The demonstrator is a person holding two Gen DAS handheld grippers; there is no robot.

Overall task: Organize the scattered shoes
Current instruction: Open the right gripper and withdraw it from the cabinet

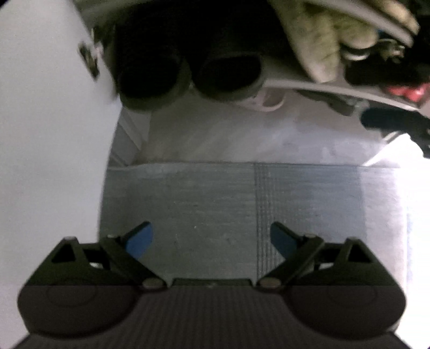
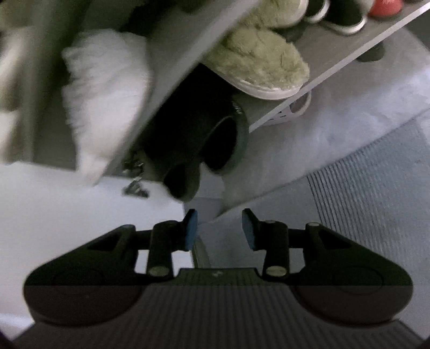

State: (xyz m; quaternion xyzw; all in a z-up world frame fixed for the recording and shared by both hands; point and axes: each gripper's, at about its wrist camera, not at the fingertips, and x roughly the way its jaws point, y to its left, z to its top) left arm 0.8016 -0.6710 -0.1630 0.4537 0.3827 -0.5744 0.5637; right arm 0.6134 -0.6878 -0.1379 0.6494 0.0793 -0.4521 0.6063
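A pair of dark slippers (image 1: pixel 188 72) sits side by side on the lowest level of a grey shoe rack (image 1: pixel 295 80), heels toward me; the pair also shows in the right wrist view (image 2: pixel 204 142). A fuzzy olive slipper (image 1: pixel 322 40) rests on the shelf above, also seen in the right wrist view (image 2: pixel 260 64). A fluffy white slipper (image 2: pixel 107 96) is on a shelf at the left. My left gripper (image 1: pixel 212 239) is open and empty above the grey mat. My right gripper (image 2: pixel 219 228) is open and empty, just below the dark slippers.
A white cabinet side (image 1: pixel 48 134) stands at the left. A ribbed grey mat (image 1: pixel 215 201) lies on the floor before the rack. Black shoes with white soles (image 2: pixel 341 16) and a red shoe (image 2: pixel 384 6) sit further along the shelf. A metal hinge (image 1: pixel 90 59) is on the cabinet.
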